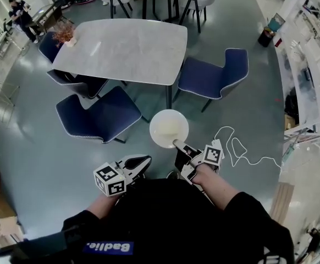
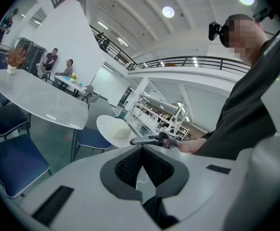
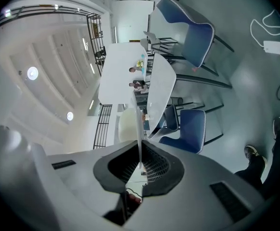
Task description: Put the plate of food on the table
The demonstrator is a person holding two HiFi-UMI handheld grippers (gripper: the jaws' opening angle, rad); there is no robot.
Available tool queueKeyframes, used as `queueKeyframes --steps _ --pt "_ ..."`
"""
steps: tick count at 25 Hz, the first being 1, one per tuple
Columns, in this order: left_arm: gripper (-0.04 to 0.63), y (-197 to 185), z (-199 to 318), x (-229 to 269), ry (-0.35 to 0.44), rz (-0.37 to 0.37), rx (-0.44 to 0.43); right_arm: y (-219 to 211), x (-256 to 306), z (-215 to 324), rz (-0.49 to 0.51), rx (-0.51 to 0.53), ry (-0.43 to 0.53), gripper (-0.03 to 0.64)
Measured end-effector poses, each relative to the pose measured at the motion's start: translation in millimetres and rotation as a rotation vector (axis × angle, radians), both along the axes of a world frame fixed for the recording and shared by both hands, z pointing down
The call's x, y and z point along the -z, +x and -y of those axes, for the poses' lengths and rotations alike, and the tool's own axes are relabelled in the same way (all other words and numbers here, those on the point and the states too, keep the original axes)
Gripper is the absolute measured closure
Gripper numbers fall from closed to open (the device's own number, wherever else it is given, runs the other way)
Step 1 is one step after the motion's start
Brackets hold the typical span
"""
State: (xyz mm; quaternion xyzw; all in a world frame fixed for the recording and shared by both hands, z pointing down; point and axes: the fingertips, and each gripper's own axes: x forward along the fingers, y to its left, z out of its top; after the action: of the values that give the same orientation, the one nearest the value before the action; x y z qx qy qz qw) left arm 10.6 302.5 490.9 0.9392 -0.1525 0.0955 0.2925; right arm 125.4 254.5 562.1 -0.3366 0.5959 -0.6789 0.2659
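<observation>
In the head view a round white plate with a pale smear of food hangs level over the grey floor, short of the table. My right gripper is shut on the plate's near rim. The right gripper view has the plate edge-on, a thin white line pinched between the pads. My left gripper hovers to the left of the plate, apart from it, shut and holding nothing. From the left gripper view the plate and the right gripper appear beyond my closed jaws, with the table at left.
Blue chairs stand round the table: two on its near left and one on its near right. A small potted plant sits on the table's far left corner. A white cable lies on the floor at right, and shelving lines the right side.
</observation>
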Motion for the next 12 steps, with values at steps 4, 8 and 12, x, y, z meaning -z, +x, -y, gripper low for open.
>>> queueKeyframes --steps 4,8,12 --pt "0.588 4 7 -1 0.012 -0.003 0.028 5 0 9 -0.004 0.018 0.004 0.597" --pt "0.588 7 17 0 0.025 -0.007 0.029 8 0 21 -0.007 0.027 0.007 0.597" --pt "0.589 5 41 -3 0.031 -0.006 0.02 6 0 47 -0.015 0.025 0.008 0.597"
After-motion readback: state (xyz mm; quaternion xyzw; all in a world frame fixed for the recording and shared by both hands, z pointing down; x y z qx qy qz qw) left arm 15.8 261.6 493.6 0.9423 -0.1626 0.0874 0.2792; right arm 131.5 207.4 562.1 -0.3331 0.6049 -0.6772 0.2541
